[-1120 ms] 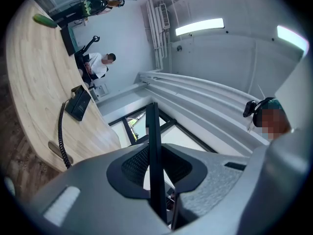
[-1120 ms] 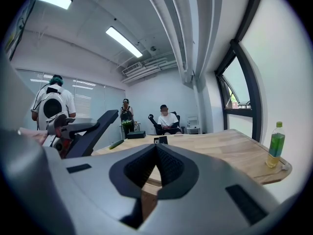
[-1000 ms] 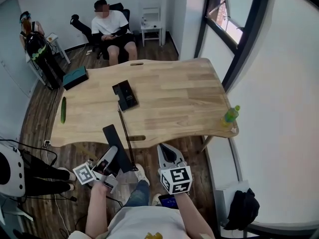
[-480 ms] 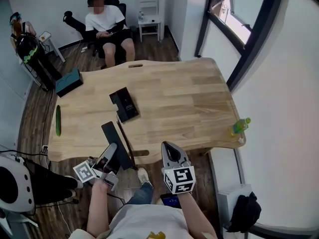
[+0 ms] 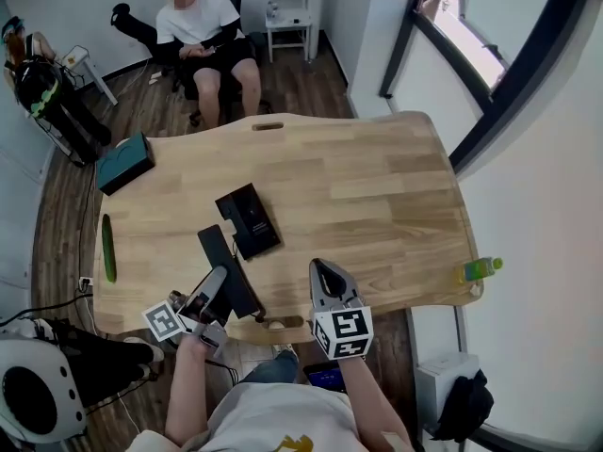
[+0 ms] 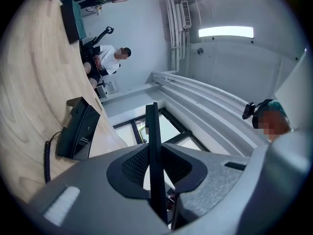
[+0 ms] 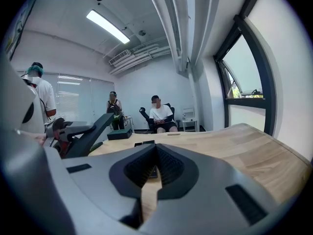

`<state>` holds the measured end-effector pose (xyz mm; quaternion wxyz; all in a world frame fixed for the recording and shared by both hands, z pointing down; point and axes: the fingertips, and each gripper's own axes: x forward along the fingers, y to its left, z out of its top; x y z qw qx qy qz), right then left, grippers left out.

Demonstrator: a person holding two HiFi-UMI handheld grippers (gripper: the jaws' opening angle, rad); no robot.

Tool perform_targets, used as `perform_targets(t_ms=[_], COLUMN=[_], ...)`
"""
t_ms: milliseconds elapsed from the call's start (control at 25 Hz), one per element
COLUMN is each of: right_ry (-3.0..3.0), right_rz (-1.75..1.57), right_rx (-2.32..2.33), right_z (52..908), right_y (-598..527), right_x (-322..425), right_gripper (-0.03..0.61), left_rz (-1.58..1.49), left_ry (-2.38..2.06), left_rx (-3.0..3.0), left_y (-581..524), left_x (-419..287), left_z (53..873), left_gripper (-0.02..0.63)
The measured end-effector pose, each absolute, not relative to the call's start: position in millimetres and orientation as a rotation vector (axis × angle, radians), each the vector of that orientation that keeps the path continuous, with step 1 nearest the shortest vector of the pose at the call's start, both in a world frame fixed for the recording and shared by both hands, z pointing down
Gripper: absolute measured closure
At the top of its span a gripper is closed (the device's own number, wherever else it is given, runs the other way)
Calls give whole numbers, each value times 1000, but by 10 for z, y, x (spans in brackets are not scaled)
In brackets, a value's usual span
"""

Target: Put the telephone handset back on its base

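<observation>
Half done at best, judging by how things lie. Holds the black handset (image 5: 224, 264) in the left gripper (image 5: 213, 286), pads pinching its thin sides, edge-on between the jaws. Hangs it above the near edge of the wooden table (image 5: 377, 186), tipped up a little, with the curly cord (image 6: 47, 156) running over the wood toward the base (image 5: 248, 220). Finds that base lying flat on the table just beyond the far end of the handset, nothing resting on it; possibly touching there, though hard to tell from above. Hovers the right gripper (image 5: 322, 275) to the right of the handset, fingers pressed together on nothing.

Well apart from all this: a cucumber (image 5: 108, 249) by the left edge, a teal box (image 5: 124, 162) at the far left corner, a green bottle (image 5: 480, 269) at the right corner.

Done so far: handset picked up and brought close to the base. Left to do: carry it over the base, line it up with the cradle, lower it flat, let go. Needs care with the cord, likely to tug a light base askew.
</observation>
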<state>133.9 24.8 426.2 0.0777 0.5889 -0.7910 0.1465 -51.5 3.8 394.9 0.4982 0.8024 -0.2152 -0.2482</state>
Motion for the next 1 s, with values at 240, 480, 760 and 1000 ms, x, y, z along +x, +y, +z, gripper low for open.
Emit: perform_targets(t_ms=[240,480,760,1000], right_ry=[-2344,-2321,-2312,-2328], right_rz=[440,439,444,407], right_rx=[1754,1765,1775,1794], right_z=[4342,4375,4427,4364], right_y=[-231,-410,-437,-491], right_x=[1138,1048,1049,1048], right_gripper=[575,575,575,575], left_rz=[-597,-596,-595,-588], left_ry=[-497,-462,-466,-467], left_rx=[1910,1912,1899,1900], left_y=[-448,-677,-728,-742], left_x=[-642,-667,-701,-687], left_z=[4102,4120,4201,4203], left_gripper=[537,537,537,537])
